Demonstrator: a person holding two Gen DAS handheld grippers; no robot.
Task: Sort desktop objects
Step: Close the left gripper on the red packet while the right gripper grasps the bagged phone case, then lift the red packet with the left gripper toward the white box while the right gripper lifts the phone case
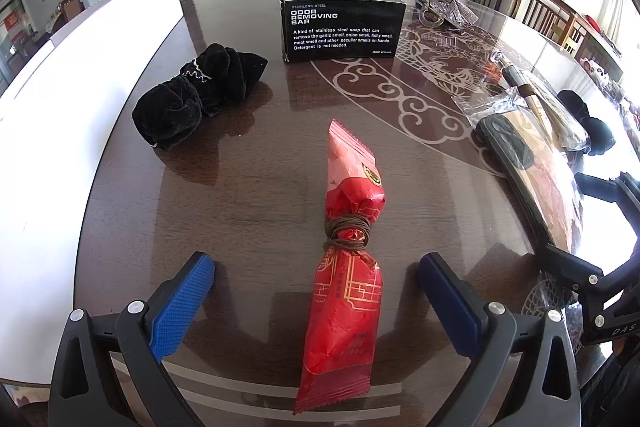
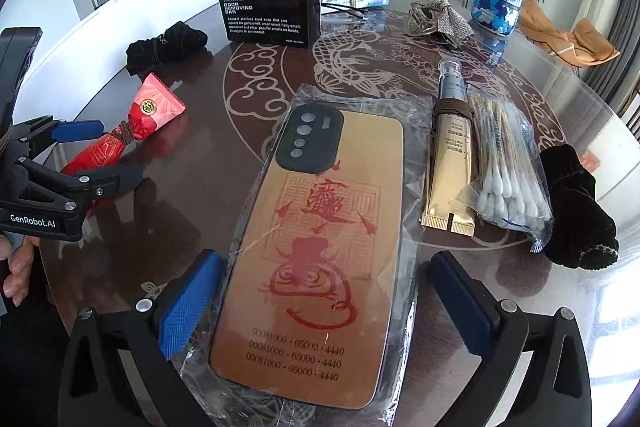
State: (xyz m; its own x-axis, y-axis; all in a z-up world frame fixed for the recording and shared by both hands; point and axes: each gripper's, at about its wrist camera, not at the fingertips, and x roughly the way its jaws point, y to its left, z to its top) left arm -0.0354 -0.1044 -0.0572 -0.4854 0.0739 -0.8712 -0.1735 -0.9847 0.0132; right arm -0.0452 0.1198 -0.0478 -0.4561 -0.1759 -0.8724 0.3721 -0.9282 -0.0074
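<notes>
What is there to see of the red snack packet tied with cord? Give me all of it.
The red snack packet is a long crinkled foil-like wrapper with gold line patterns, a round gold seal and saw-tooth ends. Brown cord is wound tightly round its middle, pinching it into two bulges. It lies flat on the glossy dark table, lengthwise between the blue pads of the left hand-held gripper, which stand wide open and clear of it. Nothing else touches it.

A: Where does the left wrist view sit?
B: Low and close, tilted down over the red packet [image 1: 344, 267].
A: And the right?
B: Close above the phone case [image 2: 316, 247]; both show the black box [image 1: 342, 27].
</notes>
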